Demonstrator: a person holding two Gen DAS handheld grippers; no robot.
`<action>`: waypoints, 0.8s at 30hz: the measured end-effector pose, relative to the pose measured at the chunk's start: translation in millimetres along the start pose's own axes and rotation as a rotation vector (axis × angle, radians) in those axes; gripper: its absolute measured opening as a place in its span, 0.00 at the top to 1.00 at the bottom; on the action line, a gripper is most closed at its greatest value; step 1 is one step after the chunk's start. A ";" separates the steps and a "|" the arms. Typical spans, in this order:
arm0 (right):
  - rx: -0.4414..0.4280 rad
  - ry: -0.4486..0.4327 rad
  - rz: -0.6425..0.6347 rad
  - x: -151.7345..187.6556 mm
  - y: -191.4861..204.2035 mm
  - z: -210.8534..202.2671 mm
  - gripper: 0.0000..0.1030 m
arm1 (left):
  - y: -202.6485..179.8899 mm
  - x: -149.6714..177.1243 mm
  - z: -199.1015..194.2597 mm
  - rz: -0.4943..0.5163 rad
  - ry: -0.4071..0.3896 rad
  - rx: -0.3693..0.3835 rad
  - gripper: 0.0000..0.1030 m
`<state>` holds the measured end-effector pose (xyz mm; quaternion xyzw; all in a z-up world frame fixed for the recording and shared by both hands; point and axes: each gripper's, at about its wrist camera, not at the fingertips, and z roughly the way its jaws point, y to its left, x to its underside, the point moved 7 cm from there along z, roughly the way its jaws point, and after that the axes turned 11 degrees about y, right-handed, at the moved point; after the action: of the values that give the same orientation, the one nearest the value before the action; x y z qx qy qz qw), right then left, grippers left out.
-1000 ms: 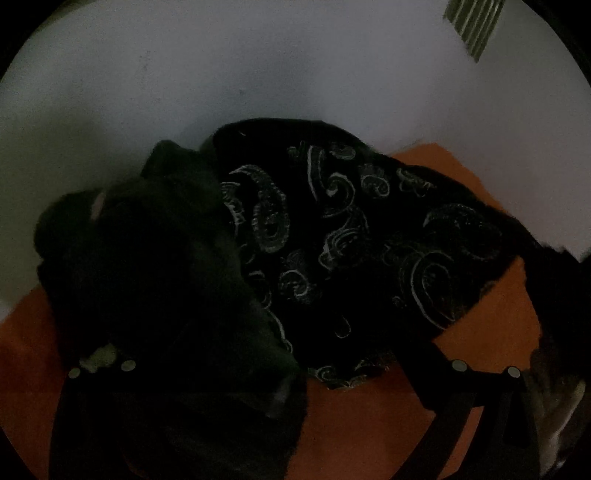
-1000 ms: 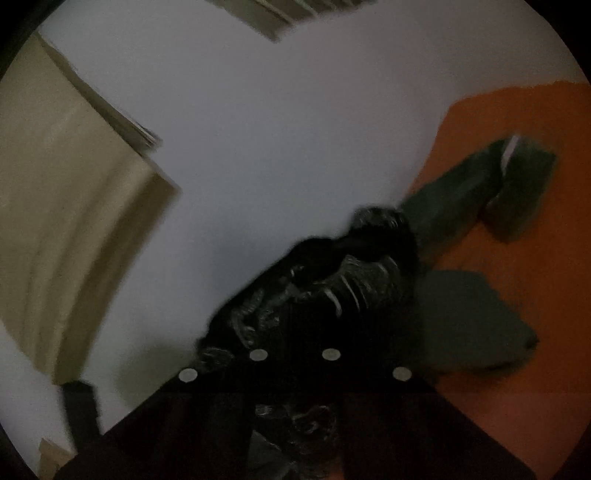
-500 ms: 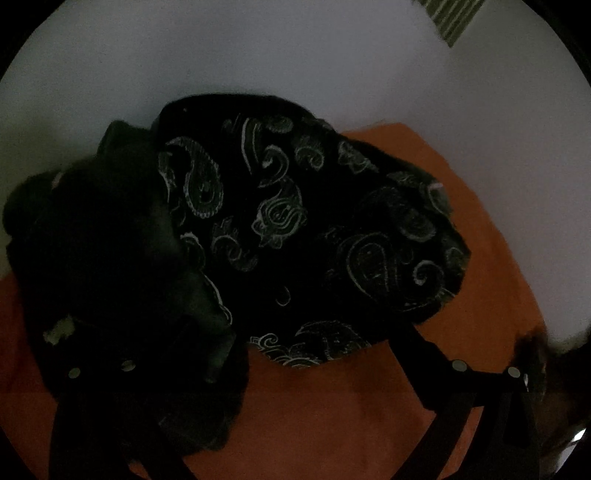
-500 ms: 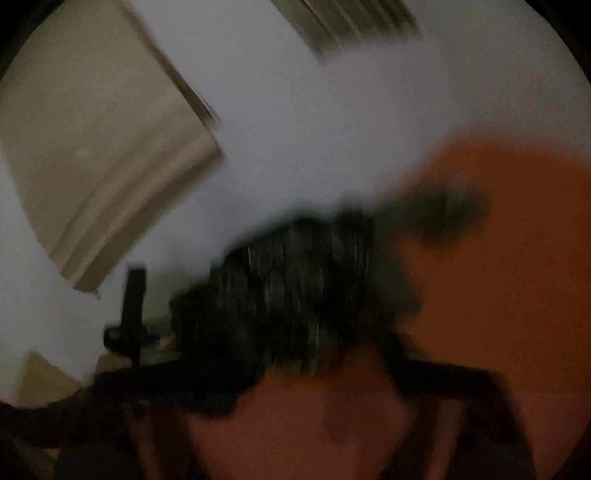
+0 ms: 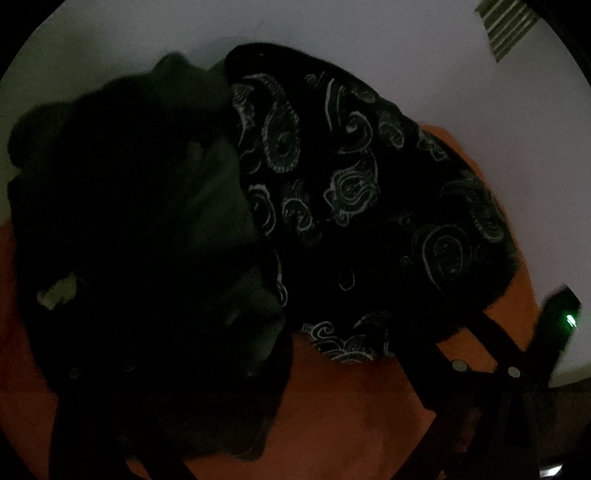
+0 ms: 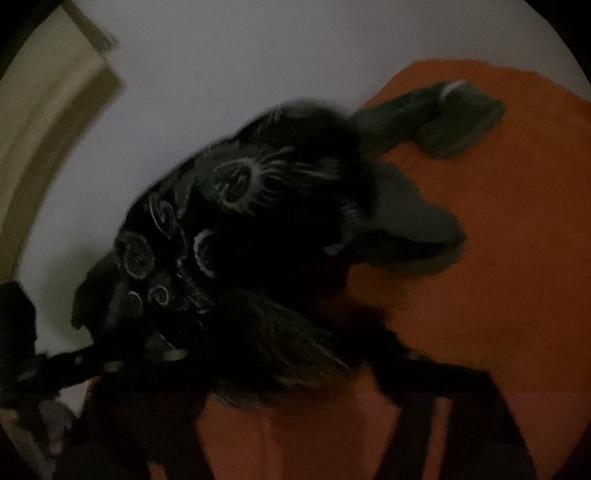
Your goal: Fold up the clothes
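Observation:
A black garment with pale paisley print (image 5: 354,206) lies bunched on an orange cloth (image 5: 343,417). A plain dark green garment (image 5: 147,206) lies against its left side and drapes over my left gripper's left finger. The left gripper (image 5: 280,354) stands open, its fingers wide apart at the heap's near edge. In the right wrist view, the paisley garment (image 6: 236,229) fills the middle and the green garment's sleeve (image 6: 406,110) stretches away beyond it. The right gripper's (image 6: 291,354) jaws are closing, with the paisley garment's near edge between them; the fingers remain apart.
The orange cloth (image 6: 498,258) lies on a white surface (image 5: 258,26). A striped item (image 5: 506,26) sits at the far right. A beige panel (image 6: 48,129) stands at the left. The right gripper's body with a green light (image 5: 565,317) shows at the left view's right edge.
The left gripper sank toward the heap, which now looks larger. The right gripper was shut on the paisley cloth, let it go, swung fast, and now has its fingers apart over the cloth's edge.

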<state>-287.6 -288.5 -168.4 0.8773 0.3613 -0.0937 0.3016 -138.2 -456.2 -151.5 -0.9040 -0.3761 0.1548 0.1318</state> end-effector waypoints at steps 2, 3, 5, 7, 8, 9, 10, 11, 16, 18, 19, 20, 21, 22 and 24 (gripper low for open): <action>0.023 0.031 -0.016 -6.5 10.8 10.5 1.00 | 3.3 0.3 -2.2 -0.015 0.002 0.017 0.01; 0.010 0.007 -0.003 -8.3 12.5 -0.7 1.00 | 5.0 0.4 -3.3 -0.023 0.002 0.026 0.01; -0.017 -0.042 0.025 -12.1 15.9 -23.5 1.00 | 8.3 0.7 -5.5 -0.039 0.004 0.043 0.01; -0.040 -0.174 -0.004 -17.9 19.8 -77.4 1.00 | 10.1 0.9 -12.3 -0.050 -0.009 0.045 0.01; -0.053 -0.246 -0.032 -20.8 23.0 -107.9 1.00 | 10.6 0.8 -15.8 -0.053 -0.016 0.048 0.01; -0.063 -0.291 -0.067 -21.5 24.4 -136.6 1.00 | 10.6 0.8 -21.1 -0.055 -0.026 0.049 0.01; -0.072 -0.335 -0.102 -22.1 25.8 -165.3 1.00 | 9.6 1.3 -25.5 -0.052 -0.032 0.050 0.01; -0.071 -0.353 -0.089 -21.1 17.5 -188.6 1.00 | 8.5 1.9 -29.8 -0.048 -0.037 0.051 0.01; -0.015 -0.540 -0.097 5.0 -16.0 -301.9 1.00 | -1.5 10.2 -55.7 -0.026 -0.075 0.060 0.01; 0.008 -0.611 -0.101 21.4 -30.4 -355.8 1.00 | -9.4 18.3 -67.7 -0.023 -0.089 0.088 0.01; 0.024 -0.643 -0.096 30.0 -38.3 -382.2 1.00 | -16.6 22.2 -70.9 -0.024 -0.095 0.093 0.01; 0.062 -0.672 -0.095 41.0 -46.5 -407.0 1.00 | -23.9 26.6 -71.9 -0.008 -0.091 0.101 0.01; 0.099 -0.701 -0.094 52.1 -54.7 -431.9 1.00 | -31.2 31.1 -72.7 0.011 -0.085 0.109 0.01; 0.144 -0.697 -0.104 66.8 -62.5 -448.5 1.00 | -38.5 35.6 -73.5 0.029 -0.080 0.117 0.01; 0.233 -0.673 -0.105 90.9 -77.4 -470.0 1.00 | -65.7 52.7 -57.8 0.101 -0.029 0.122 0.01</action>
<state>-300.7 87.7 137.4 0.8059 0.2734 -0.4335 0.2965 -123.1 -380.4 -84.7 -0.9097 -0.3220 0.1970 0.1731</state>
